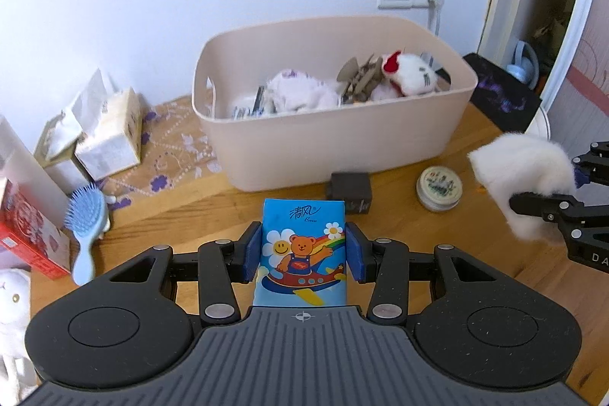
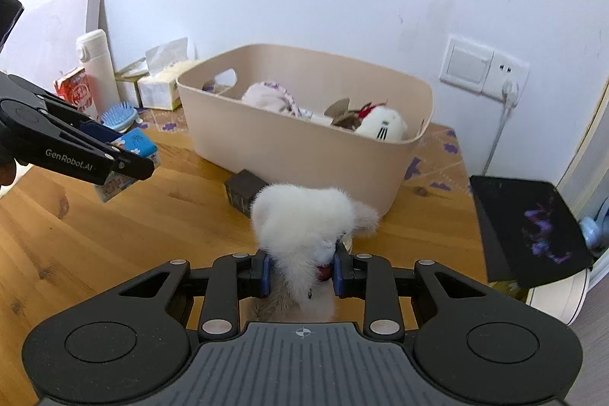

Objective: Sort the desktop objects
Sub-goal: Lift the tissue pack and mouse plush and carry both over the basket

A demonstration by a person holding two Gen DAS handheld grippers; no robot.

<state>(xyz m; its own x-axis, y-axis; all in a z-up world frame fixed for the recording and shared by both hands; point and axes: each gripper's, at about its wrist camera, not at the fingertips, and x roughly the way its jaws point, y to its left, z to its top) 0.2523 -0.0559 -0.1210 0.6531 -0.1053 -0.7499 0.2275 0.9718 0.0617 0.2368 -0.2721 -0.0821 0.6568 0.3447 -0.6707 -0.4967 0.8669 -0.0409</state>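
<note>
The left tool (image 1: pixel 303 251) grips a blue tissue pack (image 1: pixel 302 250) between its pads, above the bench (image 1: pixel 399 234) in front of the beige bin (image 1: pixel 335 139). The right tool (image 2: pixel 301 273) clamps a white plush (image 2: pixel 304 215), held near the bin's front wall.

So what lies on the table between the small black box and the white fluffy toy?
A round tin with a printed lid, in the left wrist view.

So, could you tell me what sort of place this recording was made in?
Most likely a bedroom or home desk corner: a wooden tabletop against a white wall, a storage bin holding plush toys, a hairbrush and tissue box.
</note>
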